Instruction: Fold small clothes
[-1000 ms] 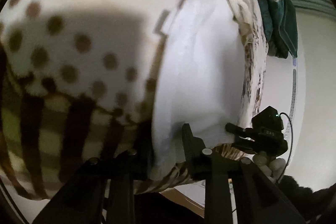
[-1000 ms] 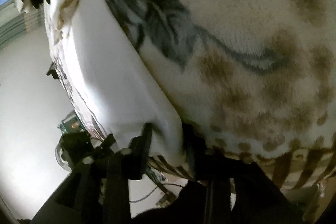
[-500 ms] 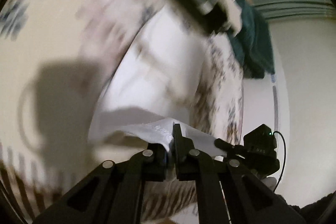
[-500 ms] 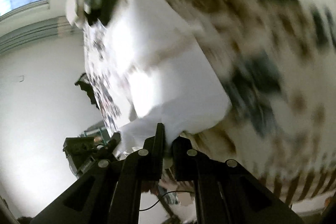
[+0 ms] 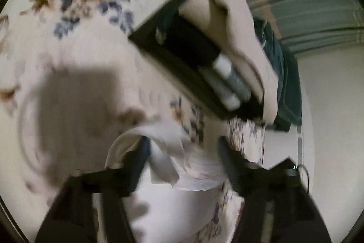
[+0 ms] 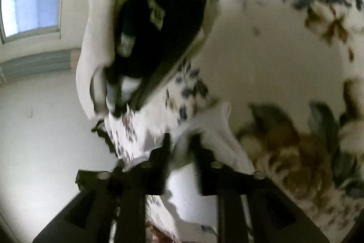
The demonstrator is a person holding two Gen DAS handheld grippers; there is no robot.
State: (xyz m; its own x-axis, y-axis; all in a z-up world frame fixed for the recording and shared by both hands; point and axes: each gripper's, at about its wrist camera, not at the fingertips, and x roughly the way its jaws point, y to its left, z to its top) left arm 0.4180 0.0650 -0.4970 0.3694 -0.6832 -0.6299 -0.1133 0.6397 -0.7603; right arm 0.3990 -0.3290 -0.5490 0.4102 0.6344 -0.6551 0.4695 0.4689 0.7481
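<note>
Left gripper [image 5: 183,158] jaws just opening, wide; white cloth [image 5: 195,177] loose between, on floral blanket [image 5: 91,42]. Right gripper [image 6: 182,152] jaws opening too, cloth between. Advice: lift clear straight, not drag fold.

Ahead of the left gripper [image 5: 182,152], a black box [image 5: 182,56] with cream folded clothes [image 5: 236,22] is standing on the floral blanket [image 5: 95,22] and blocking the way forward-right. To the left of it the blanket is lying bare, giving free room. The white cloth [image 5: 193,165] is lying between the parted jaws; the picture is blurred, so perhaps it is touching one finger.
</note>
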